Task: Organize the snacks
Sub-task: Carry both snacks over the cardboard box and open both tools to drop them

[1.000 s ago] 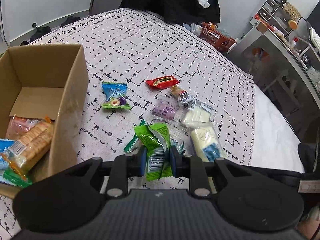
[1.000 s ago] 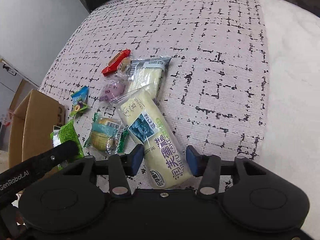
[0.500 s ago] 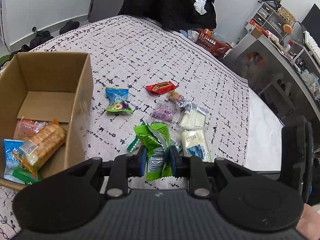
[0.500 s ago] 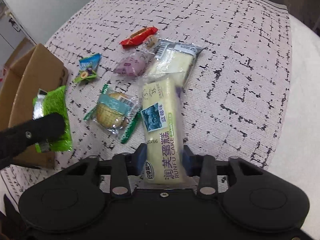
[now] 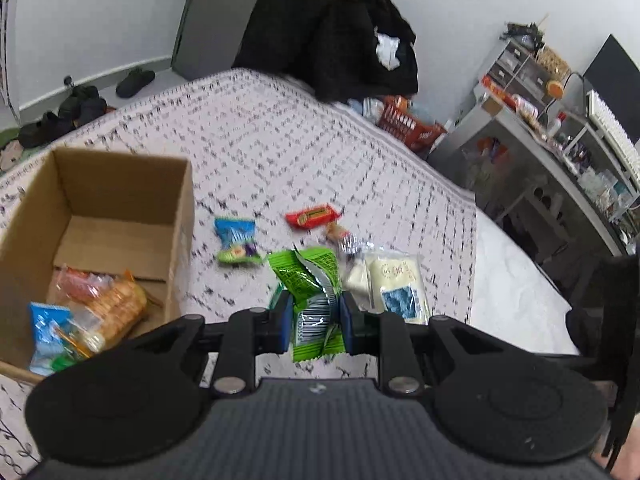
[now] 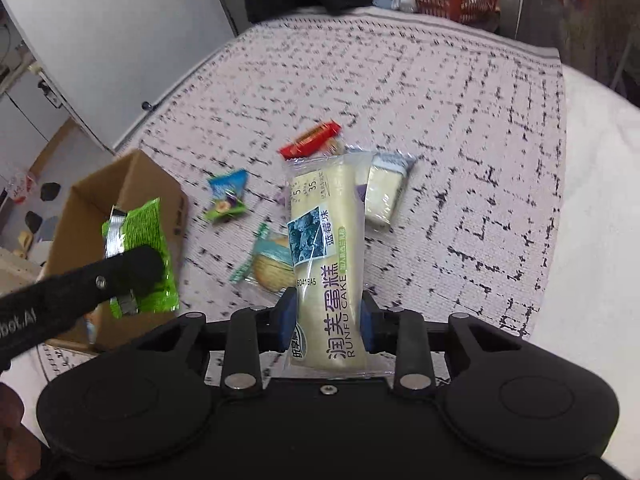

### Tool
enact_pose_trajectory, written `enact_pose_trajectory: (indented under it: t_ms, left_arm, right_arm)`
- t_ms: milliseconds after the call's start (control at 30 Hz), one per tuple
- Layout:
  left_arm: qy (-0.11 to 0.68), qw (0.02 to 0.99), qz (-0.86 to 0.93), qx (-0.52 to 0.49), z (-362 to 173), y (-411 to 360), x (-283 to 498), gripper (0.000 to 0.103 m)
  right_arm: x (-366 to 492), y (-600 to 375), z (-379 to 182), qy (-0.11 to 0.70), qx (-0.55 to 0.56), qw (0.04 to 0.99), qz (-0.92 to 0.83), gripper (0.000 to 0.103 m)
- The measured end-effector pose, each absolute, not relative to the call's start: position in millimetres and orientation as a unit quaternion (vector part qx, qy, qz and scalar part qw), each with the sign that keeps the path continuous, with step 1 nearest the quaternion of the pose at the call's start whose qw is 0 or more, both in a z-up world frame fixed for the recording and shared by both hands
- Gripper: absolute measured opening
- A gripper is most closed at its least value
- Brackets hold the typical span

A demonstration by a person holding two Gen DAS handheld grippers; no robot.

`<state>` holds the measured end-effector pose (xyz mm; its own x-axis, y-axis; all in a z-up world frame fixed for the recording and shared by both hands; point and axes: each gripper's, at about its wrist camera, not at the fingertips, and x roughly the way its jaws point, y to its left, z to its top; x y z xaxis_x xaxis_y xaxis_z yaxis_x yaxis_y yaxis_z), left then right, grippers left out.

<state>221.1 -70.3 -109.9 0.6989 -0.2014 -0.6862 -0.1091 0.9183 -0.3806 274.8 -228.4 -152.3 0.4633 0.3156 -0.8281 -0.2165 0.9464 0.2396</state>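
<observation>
My left gripper (image 5: 314, 320) is shut on a green snack packet (image 5: 312, 292) and holds it above the bed, right of the cardboard box (image 5: 182, 216). It also shows in the right wrist view (image 6: 140, 256), over the box (image 6: 132, 184). My right gripper (image 6: 328, 320) is shut on a long cream cake pack (image 6: 326, 264), lifted off the bed. A red bar (image 6: 310, 140), a blue-green candy pack (image 6: 226, 196), a biscuit pack (image 6: 268, 264) and a white cake pack (image 6: 384, 192) lie on the bedspread.
The box holds several snacks (image 5: 100, 312). The patterned bedspread (image 5: 280, 140) ends at a white edge (image 6: 592, 200) on the right. An orange basket (image 5: 408, 124), dark clothes (image 5: 332, 28) and grey shelves (image 5: 540, 128) stand beyond the bed.
Both grippers have risen. The right gripper closed on the cake pack and lifted it. The left gripper carried the green packet up and towards the box.
</observation>
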Motion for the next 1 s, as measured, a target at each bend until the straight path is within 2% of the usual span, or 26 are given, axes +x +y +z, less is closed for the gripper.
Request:
enact_pose_trajectory:
  t_ms: [500, 1000]
  left_arm:
    - [0.35, 0.91, 0.002, -0.223, -79.8, -17.7, 204.6, 0.023]
    - [0.329, 0.909, 0.05, -0.252, -71.0, 48.5, 184.5, 0.023]
  right_arm:
    - [252.4, -176.1, -108.9, 0.449, 0.062, 0.87, 0.193, 0.031]
    - [240.2, -107.2, -92.6, 0.439, 0.053, 0.863, 0.244, 0.031]
